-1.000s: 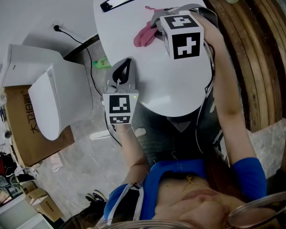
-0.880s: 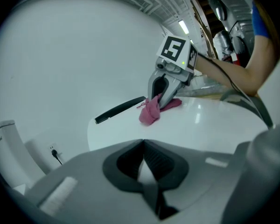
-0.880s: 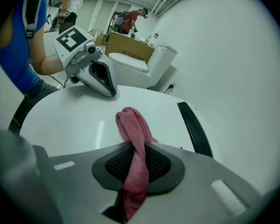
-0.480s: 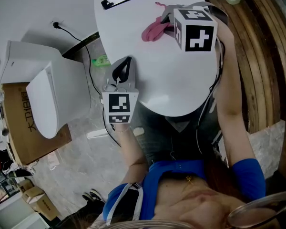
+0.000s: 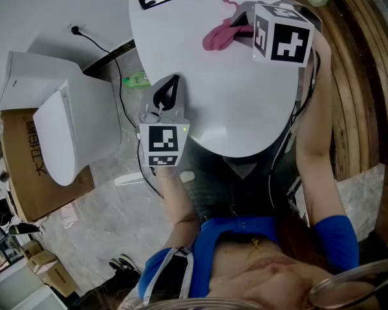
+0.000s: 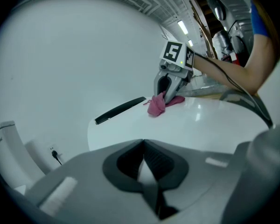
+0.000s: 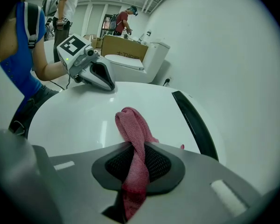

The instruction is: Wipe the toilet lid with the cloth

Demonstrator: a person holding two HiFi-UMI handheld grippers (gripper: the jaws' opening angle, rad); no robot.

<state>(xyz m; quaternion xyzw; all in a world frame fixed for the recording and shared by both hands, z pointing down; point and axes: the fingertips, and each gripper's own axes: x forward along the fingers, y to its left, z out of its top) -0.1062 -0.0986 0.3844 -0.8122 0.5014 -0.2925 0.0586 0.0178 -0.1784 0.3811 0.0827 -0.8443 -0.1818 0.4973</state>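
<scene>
Head view: glossy white oval toilet lid (image 5: 239, 108) fills top centre. Pink woven cloth (image 5: 218, 36) lies on it near the top and is pinched by right gripper (image 5: 240, 26). Left gripper (image 5: 169, 90) sits at lid's left edge, well apart from cloth.
Left gripper view: jaws closed together, nothing between; cloth mid-frame across the lid.
Right gripper view: jaws clamped on cloth, bunched end lying on lid ahead; black strip (image 7: 196, 125) at right.

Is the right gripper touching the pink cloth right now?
Touching. In the right gripper view the pink cloth runs between the jaws of the right gripper, pinched tight.
</scene>
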